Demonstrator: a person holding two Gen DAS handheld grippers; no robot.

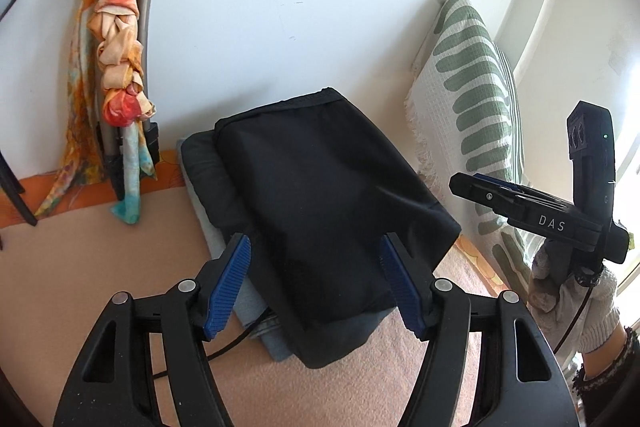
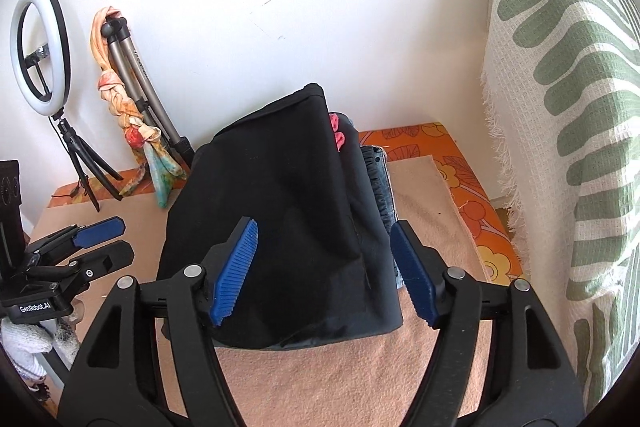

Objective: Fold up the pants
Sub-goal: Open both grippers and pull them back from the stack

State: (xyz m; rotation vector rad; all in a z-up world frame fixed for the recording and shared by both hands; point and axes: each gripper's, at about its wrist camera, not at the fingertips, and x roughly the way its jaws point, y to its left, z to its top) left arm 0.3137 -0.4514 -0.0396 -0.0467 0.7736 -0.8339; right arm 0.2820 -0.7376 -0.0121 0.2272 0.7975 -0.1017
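Folded black pants (image 1: 320,199) (image 2: 276,211) lie as a thick rectangle on top of a stack of other folded clothes, on a peach blanket (image 1: 96,267) (image 2: 344,379). My left gripper (image 1: 316,283) hovers over the near end of the pants, open, its blue pads clear of the cloth. My right gripper (image 2: 324,271) also stands open above the near edge of the pants, nothing pinched. From the left wrist view the right gripper (image 1: 480,185) shows side-on at the right, held by a gloved hand (image 1: 576,299). The left gripper (image 2: 104,239) appears at the left of the right wrist view.
Under the pants, grey and denim folded garments (image 2: 382,195) and a bit of pink cloth (image 2: 336,131) stick out. A tripod (image 1: 146,27) with a knotted orange scarf (image 1: 120,79) leans on the wall. A ring light (image 2: 40,43) stands left. A green-patterned cushion (image 2: 568,115) bounds the right.
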